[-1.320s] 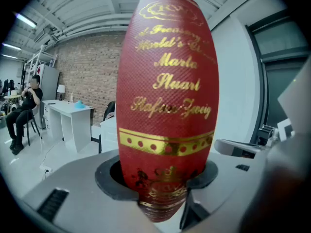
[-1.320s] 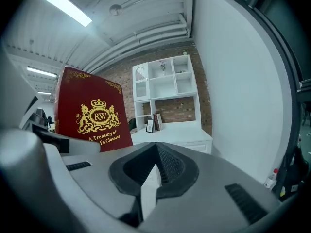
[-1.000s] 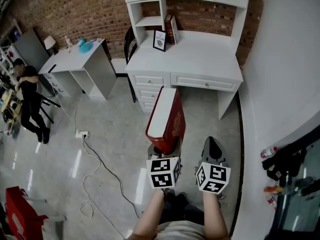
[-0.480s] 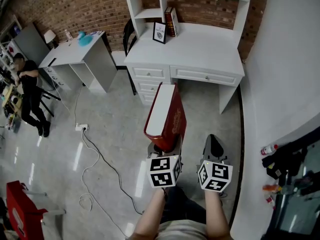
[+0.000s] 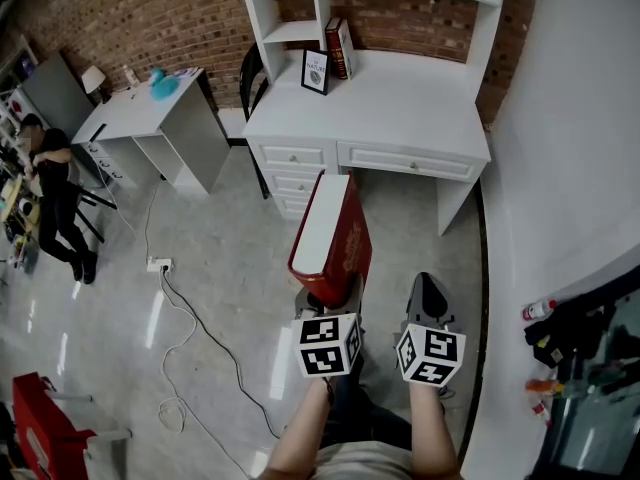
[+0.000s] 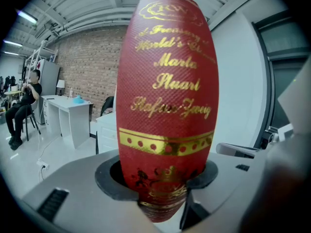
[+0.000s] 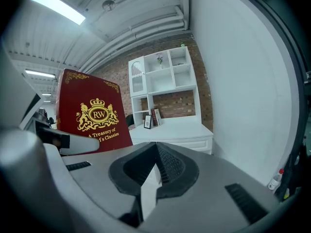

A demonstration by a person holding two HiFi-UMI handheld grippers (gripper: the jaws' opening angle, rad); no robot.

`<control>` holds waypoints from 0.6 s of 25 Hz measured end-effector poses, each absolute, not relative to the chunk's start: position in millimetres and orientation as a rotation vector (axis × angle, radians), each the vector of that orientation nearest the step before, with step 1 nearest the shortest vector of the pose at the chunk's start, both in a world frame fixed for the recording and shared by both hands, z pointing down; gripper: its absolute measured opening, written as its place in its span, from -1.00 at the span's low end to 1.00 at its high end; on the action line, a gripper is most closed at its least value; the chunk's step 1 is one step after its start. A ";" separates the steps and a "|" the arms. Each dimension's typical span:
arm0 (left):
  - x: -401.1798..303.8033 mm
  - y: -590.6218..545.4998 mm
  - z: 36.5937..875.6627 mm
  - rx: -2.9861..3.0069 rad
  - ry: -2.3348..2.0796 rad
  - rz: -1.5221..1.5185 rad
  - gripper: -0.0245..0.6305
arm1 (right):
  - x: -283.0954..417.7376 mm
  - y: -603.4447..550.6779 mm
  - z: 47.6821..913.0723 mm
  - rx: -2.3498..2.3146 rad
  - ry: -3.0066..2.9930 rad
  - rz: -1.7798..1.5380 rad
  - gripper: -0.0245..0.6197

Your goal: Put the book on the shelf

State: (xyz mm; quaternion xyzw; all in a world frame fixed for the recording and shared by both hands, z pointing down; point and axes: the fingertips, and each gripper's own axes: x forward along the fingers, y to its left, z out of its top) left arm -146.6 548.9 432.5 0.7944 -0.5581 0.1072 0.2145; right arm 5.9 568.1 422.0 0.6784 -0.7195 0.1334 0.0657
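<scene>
A thick red book (image 5: 330, 238) with gold lettering stands upright in my left gripper (image 5: 325, 303), whose jaws are shut on its lower end. In the left gripper view the book's spine (image 6: 167, 106) fills the middle, rising out of the left gripper (image 6: 165, 188). My right gripper (image 5: 428, 290) hangs beside it, shut and holding nothing. In the right gripper view the right gripper (image 7: 155, 166) points toward the desk, with the book's cover (image 7: 95, 113) at its left. The white shelf unit (image 5: 295, 33) stands on a white desk (image 5: 370, 103) ahead; the shelf unit (image 7: 163, 79) also shows in that view.
Two upright books (image 5: 338, 48) and a framed picture (image 5: 314, 71) stand on the desk under the shelf. A smaller white desk (image 5: 150, 103) and a seated person (image 5: 55, 188) are at the left. A cable (image 5: 200, 338) crosses the floor. A white wall (image 5: 570, 168) runs along the right.
The desk and shelf have shifted slightly up and left in the head view. The book stays held upright in the left gripper, and the right gripper keeps its place beside it.
</scene>
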 end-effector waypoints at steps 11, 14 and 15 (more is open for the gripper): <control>-142.5 445.8 434.0 2.222 -1.505 0.318 -0.18 | 7.9 467.8 414.7 2.074 -2.143 0.386 -0.87; -141.4 417.9 433.1 2.236 -1.490 0.326 -0.18 | 9.1 441.7 415.1 2.092 -2.125 0.395 -0.87; -141.6 409.2 433.1 2.239 -1.486 0.327 -0.18 | 8.9 433.5 415.3 2.098 -2.121 0.397 -0.88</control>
